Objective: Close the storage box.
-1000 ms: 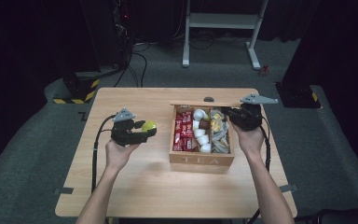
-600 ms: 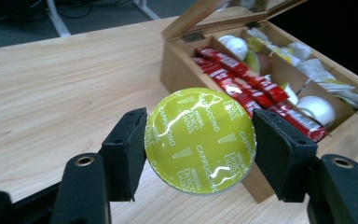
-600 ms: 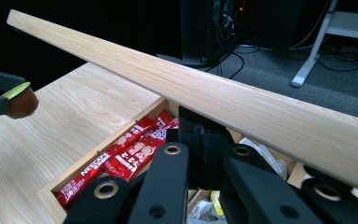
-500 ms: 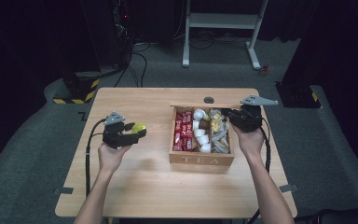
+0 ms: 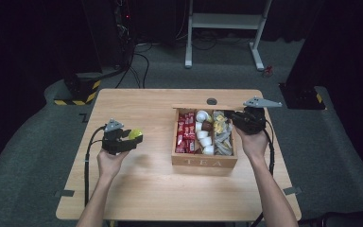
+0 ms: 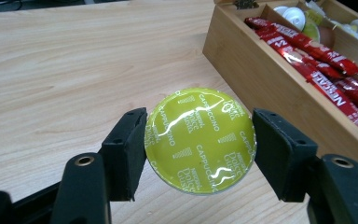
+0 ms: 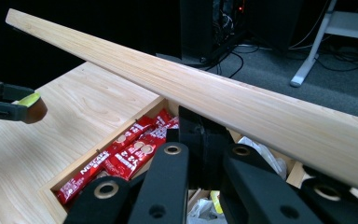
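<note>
High view, left hand: my left gripper (image 5: 131,139) holds a yellow-green coffee capsule (image 5: 135,135) over the bare table (image 5: 146,189), left of the wooden tea box (image 5: 203,161) and clear of it.
High view, right hand: my right gripper (image 5: 240,122) sits at the box's right rim.
Left gripper view, jaws: both pads press the capsule's (image 6: 200,140) sides, foil lid facing the camera; the box (image 6: 270,84) with red sachets (image 6: 317,56) lies beyond, to the right.
Right gripper view, jaws: closed, seemingly clamped on the raised lid (image 7: 214,98), though the contact is hidden.
Right gripper view, far left: capsule (image 7: 30,107) in the other gripper, above the table.
</note>
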`<action>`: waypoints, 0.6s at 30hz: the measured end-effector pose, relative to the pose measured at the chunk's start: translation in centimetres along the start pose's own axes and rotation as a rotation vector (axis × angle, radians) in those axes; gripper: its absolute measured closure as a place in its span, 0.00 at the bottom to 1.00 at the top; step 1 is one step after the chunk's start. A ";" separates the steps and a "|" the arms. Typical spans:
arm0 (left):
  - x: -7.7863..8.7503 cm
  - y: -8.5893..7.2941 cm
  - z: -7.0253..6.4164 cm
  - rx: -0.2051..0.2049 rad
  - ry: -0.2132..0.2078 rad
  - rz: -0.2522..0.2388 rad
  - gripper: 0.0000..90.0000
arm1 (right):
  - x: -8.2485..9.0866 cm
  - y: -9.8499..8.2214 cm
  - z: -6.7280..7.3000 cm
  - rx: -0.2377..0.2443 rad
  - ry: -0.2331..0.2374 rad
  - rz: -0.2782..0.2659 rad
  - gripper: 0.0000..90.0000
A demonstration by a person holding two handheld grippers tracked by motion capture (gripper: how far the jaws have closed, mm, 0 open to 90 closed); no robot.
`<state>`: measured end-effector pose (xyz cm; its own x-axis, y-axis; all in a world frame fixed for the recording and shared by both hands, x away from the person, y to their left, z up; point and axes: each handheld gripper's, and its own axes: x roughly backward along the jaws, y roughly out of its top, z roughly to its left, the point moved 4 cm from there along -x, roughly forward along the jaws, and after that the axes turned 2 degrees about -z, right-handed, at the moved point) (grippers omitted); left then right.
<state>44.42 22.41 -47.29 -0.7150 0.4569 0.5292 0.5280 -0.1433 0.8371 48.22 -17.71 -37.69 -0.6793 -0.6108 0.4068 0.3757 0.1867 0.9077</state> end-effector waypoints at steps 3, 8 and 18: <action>-0.7 -0.6 0.1 0.017 0.000 0.011 0.43 | 0.0 -0.1 0.1 0.005 -0.003 0.007 1.00; -2.4 -1.5 -0.4 -0.016 0.029 0.054 0.43 | 0.2 -0.1 0.0 0.006 -0.009 0.016 1.00; -4.4 -2.5 -0.8 -0.037 0.036 0.097 0.43 | 0.2 0.0 0.0 -0.001 -0.012 0.015 1.00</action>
<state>45.88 20.08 -51.58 -0.6780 0.4074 0.6118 0.5786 -0.2177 0.7861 48.08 -17.81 -37.64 -0.6808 -0.5991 0.4214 0.3866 0.1948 0.9014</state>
